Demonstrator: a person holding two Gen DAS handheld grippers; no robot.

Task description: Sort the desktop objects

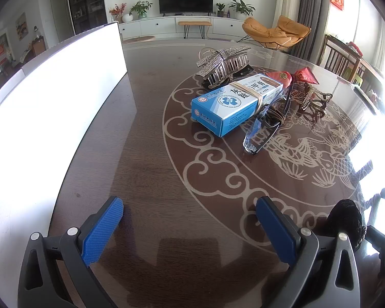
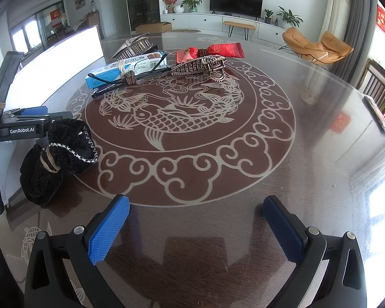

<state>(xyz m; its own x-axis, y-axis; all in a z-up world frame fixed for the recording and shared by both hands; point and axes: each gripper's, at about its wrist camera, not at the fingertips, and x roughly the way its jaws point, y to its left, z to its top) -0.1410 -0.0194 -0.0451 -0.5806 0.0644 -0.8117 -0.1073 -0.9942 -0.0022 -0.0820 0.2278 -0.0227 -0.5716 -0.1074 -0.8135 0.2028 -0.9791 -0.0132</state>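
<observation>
A blue medicine box (image 1: 233, 104) (image 2: 127, 70) with a rubber band lies mid-table. Black-framed glasses (image 1: 265, 123) (image 2: 127, 79) lean against it. Behind sits a rhinestone star hair claw (image 1: 223, 63) (image 2: 134, 45). A red snack packet (image 1: 299, 77) (image 2: 213, 51) and a bronze hair claw (image 1: 314, 101) (image 2: 201, 65) lie to the right. A black velvet scrunchie (image 2: 56, 154) (image 1: 345, 223) rests near the left gripper's body. My left gripper (image 1: 190, 227) is open over bare table. My right gripper (image 2: 196, 224) is open too, holding nothing.
A tall white container wall (image 1: 51, 107) (image 2: 61, 61) stands along the left side of the round glass-topped table (image 1: 146, 169) (image 2: 320, 169). Chairs (image 1: 341, 56) (image 2: 379, 89) stand past the far right edge.
</observation>
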